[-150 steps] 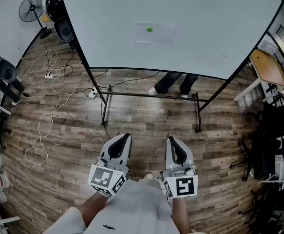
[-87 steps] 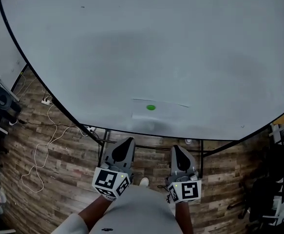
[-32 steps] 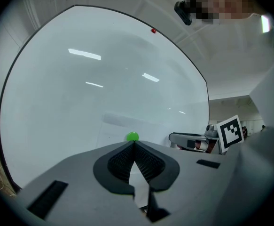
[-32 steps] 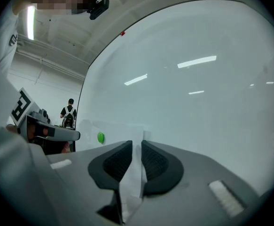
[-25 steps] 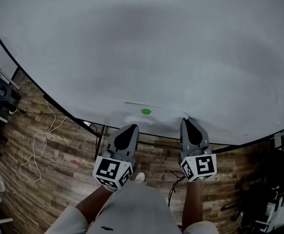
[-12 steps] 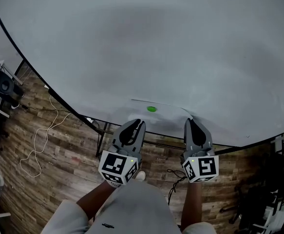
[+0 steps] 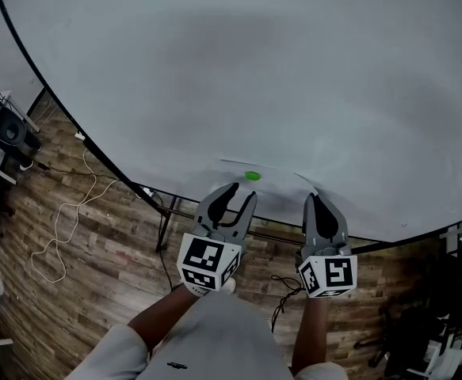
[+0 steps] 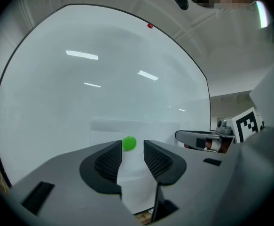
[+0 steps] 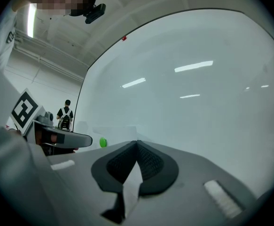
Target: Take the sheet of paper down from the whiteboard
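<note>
Left gripper [image 7: 242, 190] level at whiteboard [image 7: 254, 70], jaws just opening, now apart, nothing pinched. Green magnet [image 7: 252, 176] showing in gap past tips. Paper [image 7: 278, 182] low on whiteboard under magnet, right corner curled off surface. Right gripper [image 7: 315, 198] just right of it, jaws together, clamped on Paper's right edge.
</note>
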`<action>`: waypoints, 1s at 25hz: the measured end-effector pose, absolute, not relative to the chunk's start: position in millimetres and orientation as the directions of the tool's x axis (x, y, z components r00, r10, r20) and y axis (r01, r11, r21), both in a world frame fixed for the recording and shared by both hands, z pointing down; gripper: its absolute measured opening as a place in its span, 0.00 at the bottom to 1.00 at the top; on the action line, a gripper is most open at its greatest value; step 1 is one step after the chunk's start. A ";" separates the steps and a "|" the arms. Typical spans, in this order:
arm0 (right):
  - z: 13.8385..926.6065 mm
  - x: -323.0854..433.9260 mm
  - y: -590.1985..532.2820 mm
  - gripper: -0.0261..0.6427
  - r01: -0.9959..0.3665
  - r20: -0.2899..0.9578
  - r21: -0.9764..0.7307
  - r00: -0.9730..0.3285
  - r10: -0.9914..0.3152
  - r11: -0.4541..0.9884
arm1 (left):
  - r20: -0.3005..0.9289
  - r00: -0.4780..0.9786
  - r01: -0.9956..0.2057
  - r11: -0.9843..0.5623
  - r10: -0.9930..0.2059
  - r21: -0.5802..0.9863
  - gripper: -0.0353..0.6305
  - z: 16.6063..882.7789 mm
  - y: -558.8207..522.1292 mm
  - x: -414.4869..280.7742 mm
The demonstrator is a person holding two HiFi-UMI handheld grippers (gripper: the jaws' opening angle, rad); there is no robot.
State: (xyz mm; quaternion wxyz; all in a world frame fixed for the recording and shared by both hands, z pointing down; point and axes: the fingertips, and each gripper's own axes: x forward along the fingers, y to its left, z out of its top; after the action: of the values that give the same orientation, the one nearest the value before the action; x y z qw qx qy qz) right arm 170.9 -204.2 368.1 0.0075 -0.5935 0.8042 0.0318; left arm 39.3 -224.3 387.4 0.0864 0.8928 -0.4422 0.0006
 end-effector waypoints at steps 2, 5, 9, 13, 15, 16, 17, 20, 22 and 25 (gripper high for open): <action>367.9 168.7 -204.5 0.06 -0.956 -0.054 0.037 -0.293 -0.955 0.291 | 0.081 0.607 -0.792 -0.593 -0.791 0.147 0.25 388.6 -228.6 41.2; 366.9 169.9 -202.6 0.06 -0.956 -0.056 0.036 -0.291 -0.955 0.290 | 0.085 0.596 -0.801 -0.582 -0.799 0.141 0.26 389.8 -232.4 46.0; 366.9 169.0 -201.0 0.06 -0.955 -0.054 0.040 -0.296 -0.954 0.294 | 0.092 0.582 -0.811 -0.570 -0.808 0.131 0.29 393.4 -236.6 49.6; 366.3 169.1 -202.2 0.06 -0.954 -0.050 0.042 -0.299 -0.953 0.297 | 0.093 0.568 -0.821 -0.555 -0.818 0.130 0.33 393.3 -243.7 53.0; 366.2 169.6 -202.5 0.06 -0.954 -0.051 0.039 -0.300 -0.952 0.299 | 0.090 0.559 -0.827 -0.546 -0.824 0.136 0.33 392.5 -246.7 54.6; 366.3 170.4 -202.3 0.06 -0.954 -0.052 0.037 -0.300 -0.952 0.299 | 0.090 0.554 -0.830 -0.540 -0.828 0.137 0.33 392.6 -248.0 55.9; 366.4 171.0 -202.1 0.06 -0.954 -0.052 0.035 -0.300 -0.952 0.299 | 0.091 0.547 -0.834 -0.534 -0.832 0.137 0.33 392.9 -249.2 56.9; 366.9 170.4 -202.4 0.06 -0.953 -0.053 0.032 -0.302 -0.952 0.300 | 0.094 0.523 -0.850 -0.510 -0.847 0.135 0.33 393.5 -253.7 56.4; 367.3 170.2 -202.2 0.06 -0.953 -0.054 0.028 -0.302 -0.952 0.301 | 0.096 0.506 -0.860 -0.493 -0.857 0.136 0.33 394.4 -255.2 55.6; 367.6 168.4 -201.1 0.06 -0.951 -0.050 0.033 -0.307 -0.950 0.306 | 0.092 0.483 -0.873 -0.470 -0.871 0.132 0.33 395.3 -255.4 53.7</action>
State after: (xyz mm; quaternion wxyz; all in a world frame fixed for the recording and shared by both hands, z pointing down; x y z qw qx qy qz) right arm 168.4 -201.1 367.6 0.0105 -0.5884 0.8080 0.0283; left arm 53.7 -255.4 395.3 0.0806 0.8573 -0.5085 0.0061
